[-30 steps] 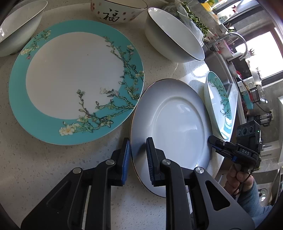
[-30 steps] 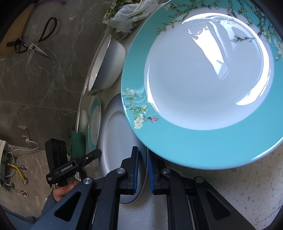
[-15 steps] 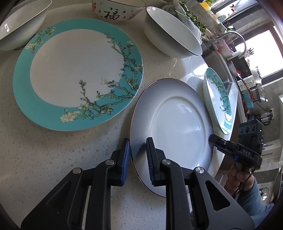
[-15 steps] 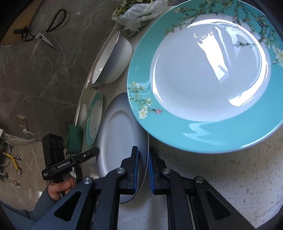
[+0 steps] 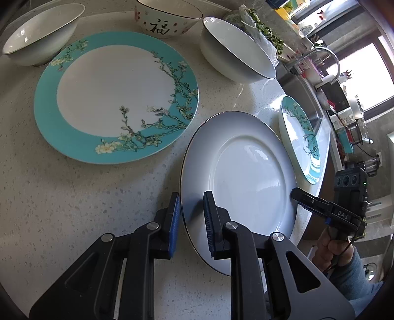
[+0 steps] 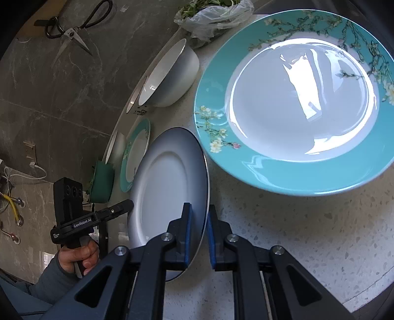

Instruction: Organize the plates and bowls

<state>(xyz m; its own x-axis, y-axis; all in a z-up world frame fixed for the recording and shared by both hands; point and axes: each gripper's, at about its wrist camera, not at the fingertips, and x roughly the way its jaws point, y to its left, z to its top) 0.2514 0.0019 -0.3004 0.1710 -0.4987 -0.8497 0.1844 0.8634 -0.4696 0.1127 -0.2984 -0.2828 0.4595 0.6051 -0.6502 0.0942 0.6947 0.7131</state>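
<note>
We have the white plate (image 5: 248, 177) pinched at two opposite points of its rim: our left gripper (image 5: 190, 216) is clamped on the rim nearest its own camera, and our right gripper (image 6: 199, 230) is clamped on the far side. Each pair of blue pads straddles the thin gold-lined edge, one pad above and one below. The plate sits near the counter (image 5: 49, 197) edge that runs beside the sink, and we cannot tell whether it rests on the speckled surface or is just off it.

The large teal floral plate (image 5: 115, 98) lies close beside it toward the middle of the counter, apparently the one to stack on. A smaller teal floral plate (image 5: 301, 137) lies at the sink-side edge, close to the white plate's rim on the other side. Three bowls stand along the back: a white bowl (image 5: 39, 34) at the left, a lettered bowl (image 5: 167, 19) in the middle, and a gold-rimmed white bowl (image 5: 236, 51) toward the sink.

The risks, as we judge them: glazed porcelain held only by narrow rim pinches can slip or pivot if our hands rise unevenly. Swinging wide could clip the small plate off the edge. Setting down tilted could chip either plate's rim.
</note>
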